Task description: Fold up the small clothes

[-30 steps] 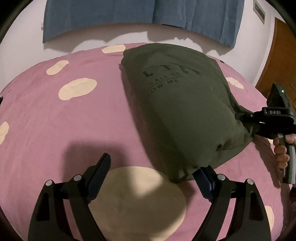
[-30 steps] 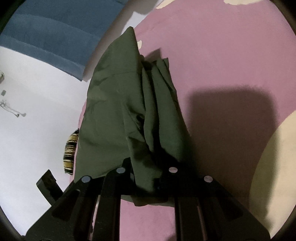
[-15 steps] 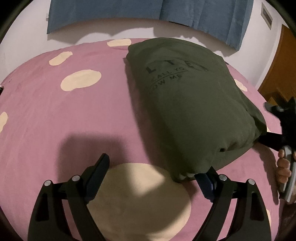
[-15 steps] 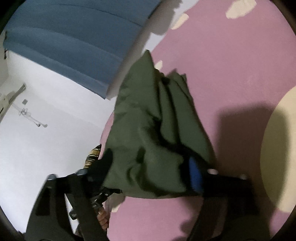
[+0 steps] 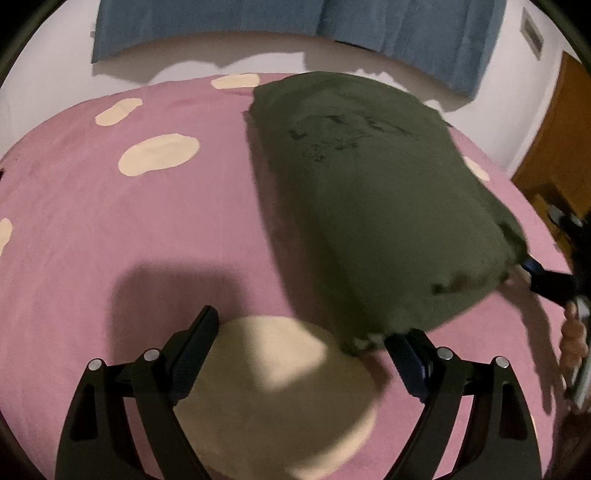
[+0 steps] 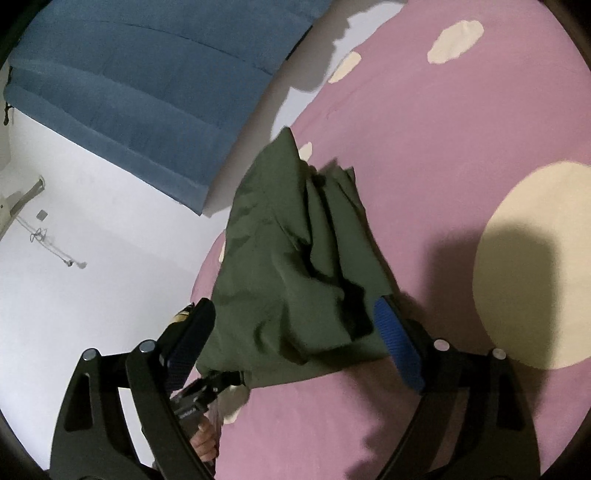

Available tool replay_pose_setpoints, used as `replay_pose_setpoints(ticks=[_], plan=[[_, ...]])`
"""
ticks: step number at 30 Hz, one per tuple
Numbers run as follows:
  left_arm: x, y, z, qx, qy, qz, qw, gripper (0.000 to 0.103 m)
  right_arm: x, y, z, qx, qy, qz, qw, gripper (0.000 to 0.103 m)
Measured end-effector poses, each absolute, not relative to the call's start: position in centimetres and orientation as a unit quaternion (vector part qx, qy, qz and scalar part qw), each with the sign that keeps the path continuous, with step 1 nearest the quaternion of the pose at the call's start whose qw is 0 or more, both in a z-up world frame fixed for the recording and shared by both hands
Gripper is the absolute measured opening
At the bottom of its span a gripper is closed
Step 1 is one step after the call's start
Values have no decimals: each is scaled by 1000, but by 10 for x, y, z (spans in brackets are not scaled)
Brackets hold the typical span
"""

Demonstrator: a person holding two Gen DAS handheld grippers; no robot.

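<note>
Both tongs stand spread now, and that is the change: a second ago the right tongs (image 6: 291, 325) were pinching the bunched hem of the olive green T-shirt (image 5: 373, 206), and half a second ago their jaws were parting. The cloth now lies loose between the open fingers (image 6: 397, 343), touching neither pad that I can make out. The left tongs (image 5: 299, 354) were spread throughout; their right finger sits just beside the shirt's nearest corner, under its edge or against it, I cannot tell which.

Releasing the hem suggests this fold is laid down. The shirt rests ahead of the left tongs and a little to their right, doubled over with dark lettering on top, its near end puffy and not yet pressed flat. A smoothing pass or a further fold probably remains.

The garment lies on a bed (image 5: 110, 221) covered in pink fabric with cream blotches; one large blotch (image 5: 273, 391) sits directly between the left tongs' fingers. Beyond the bed a blue headboard or hanging (image 5: 221, 29) runs along a white wall, and a wooden door (image 5: 565, 140) shows far right of the left tongs.
</note>
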State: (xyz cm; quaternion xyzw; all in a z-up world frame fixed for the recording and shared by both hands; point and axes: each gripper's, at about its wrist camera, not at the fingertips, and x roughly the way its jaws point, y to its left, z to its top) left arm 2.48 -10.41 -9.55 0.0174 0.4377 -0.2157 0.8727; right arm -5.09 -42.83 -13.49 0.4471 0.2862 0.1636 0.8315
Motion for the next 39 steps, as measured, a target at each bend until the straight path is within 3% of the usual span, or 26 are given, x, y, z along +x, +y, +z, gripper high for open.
replay_pose_setpoints(ticks=[4,9,14,22,33,34,35,36,37,39], plan=[[0,-102,-77,28,407,-271,872,87,-46,-431,-121,427,289,163,842,89],[-3,-88,-44,-34,381,-325,865,87,-22,-439,-110,399,304,163,850,90],[61,-88,-34,-84,399,-327,852,87,30,-455,-109,388,325,172,845,90],[184,-116,-66,-126,469,-331,809,87,130,-473,-136,426,368,207,800,90],[263,-126,-84,-178,494,-331,784,87,211,-429,-139,387,417,279,774,89],[266,-125,-85,-182,495,-330,783,87,215,-424,-138,379,419,280,776,82],[267,-124,-87,-184,496,-327,783,86,217,-422,-138,375,421,281,777,68],[268,-124,-88,-181,498,-321,785,85,221,-418,-138,370,426,283,775,62],[271,-125,-91,-169,502,-310,789,70,223,-415,-140,365,433,278,776,56],[274,-127,-96,-155,512,-302,789,62,225,-412,-142,348,446,265,781,50]])
